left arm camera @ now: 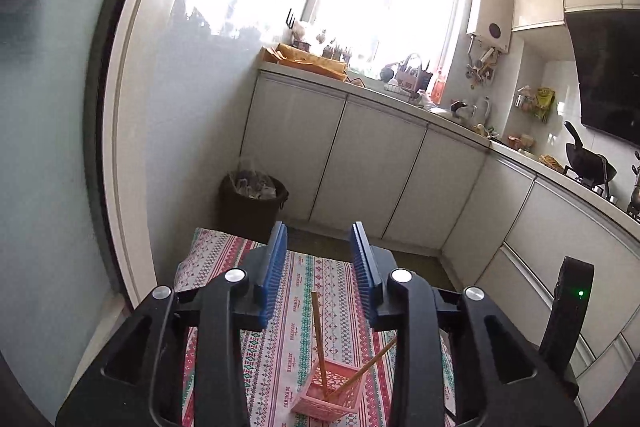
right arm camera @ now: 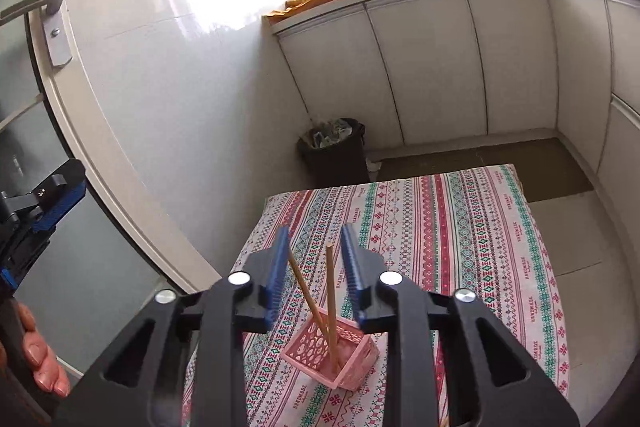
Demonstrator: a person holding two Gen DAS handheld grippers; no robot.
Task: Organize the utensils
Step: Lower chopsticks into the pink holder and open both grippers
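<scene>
Two chopsticks (right arm camera: 329,303) leaning in the pink basket (right arm camera: 332,353) on the patterned surface (right arm camera: 460,235), propped by its walls (apparently just dropped). Left tool (left arm camera: 318,259) and right tool (right arm camera: 314,259) partly open, gripping nothing.

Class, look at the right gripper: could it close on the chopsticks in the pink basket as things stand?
Probably yes: the right gripper is open, and both chopsticks rise from the basket between its fingers with nothing in the way.
</scene>
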